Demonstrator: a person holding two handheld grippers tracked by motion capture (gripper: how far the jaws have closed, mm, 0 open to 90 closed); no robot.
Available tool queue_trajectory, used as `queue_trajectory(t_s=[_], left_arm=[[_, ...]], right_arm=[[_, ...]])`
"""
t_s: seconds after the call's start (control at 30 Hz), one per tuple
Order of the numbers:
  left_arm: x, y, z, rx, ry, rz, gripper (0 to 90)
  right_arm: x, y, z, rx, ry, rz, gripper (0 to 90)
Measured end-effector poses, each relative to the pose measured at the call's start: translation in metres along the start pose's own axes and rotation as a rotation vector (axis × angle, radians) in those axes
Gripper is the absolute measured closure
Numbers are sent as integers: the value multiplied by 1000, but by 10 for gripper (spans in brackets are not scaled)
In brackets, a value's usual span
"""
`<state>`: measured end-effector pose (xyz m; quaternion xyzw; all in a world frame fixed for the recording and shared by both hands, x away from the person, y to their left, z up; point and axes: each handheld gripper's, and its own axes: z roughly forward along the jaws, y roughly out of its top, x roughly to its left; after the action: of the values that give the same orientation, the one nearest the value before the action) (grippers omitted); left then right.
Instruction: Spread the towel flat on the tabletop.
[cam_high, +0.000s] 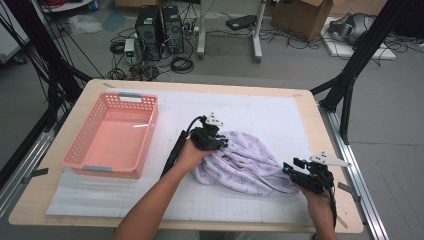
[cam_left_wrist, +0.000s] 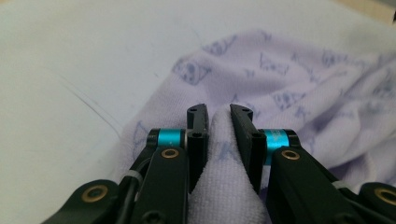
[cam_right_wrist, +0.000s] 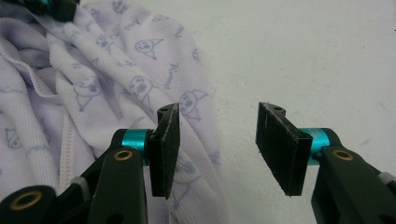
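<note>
- The lilac printed cloth (cam_high: 245, 162) lies crumpled on the white mat (cam_high: 280, 115), well to the right of the pink basket (cam_high: 112, 135), which stands at the mat's left end.
- The left gripper (cam_high: 214, 137) sits at the cloth's edge nearest the basket; in the left gripper view a raised fold of the cloth (cam_left_wrist: 219, 140) stands pinched between its two black jaws, the pads pressing on both sides.
- The right gripper (cam_high: 300, 172) is at the cloth's far end from the basket, near the table's front edge; its jaws stand apart, unclenched, one pad just over the cloth's hem (cam_right_wrist: 182, 140), the other over bare mat (cam_right_wrist: 303, 56), nothing gripped.
- The left forearm (cam_high: 150, 200) reaches diagonally up from the bottom, hand wrapped round its gripper, pointing down into the cloth.
- The right hand (cam_high: 320, 205) comes in from the bottom, on the side of the cloth away from the basket, its gripper held low and roughly level, aimed toward the cloth.
</note>
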<state>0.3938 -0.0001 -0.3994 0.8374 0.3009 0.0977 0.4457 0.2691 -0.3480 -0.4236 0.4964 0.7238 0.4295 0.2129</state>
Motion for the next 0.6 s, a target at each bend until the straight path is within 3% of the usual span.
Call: queue_trajectory(t_s=[0.17, 0.27, 0.43, 0.53, 0.6], left_arm=[[10, 16, -15, -82, 32, -11, 761], [14, 26, -23, -159, 56, -11, 753], [28, 41, -24, -169, 83, -22, 770], [42, 51, -22, -180, 117, -27, 776], [54, 56, -21, -193, 130, -54, 778]], right_arm=[[1, 2, 0, -5, -5, -7, 492], [1, 2, 2, -3, -5, -8, 490], [1, 1, 3, 0, -9, 3, 482], [1, 1, 3, -4, -9, -4, 481], [1, 1, 3, -4, -10, -3, 481]])
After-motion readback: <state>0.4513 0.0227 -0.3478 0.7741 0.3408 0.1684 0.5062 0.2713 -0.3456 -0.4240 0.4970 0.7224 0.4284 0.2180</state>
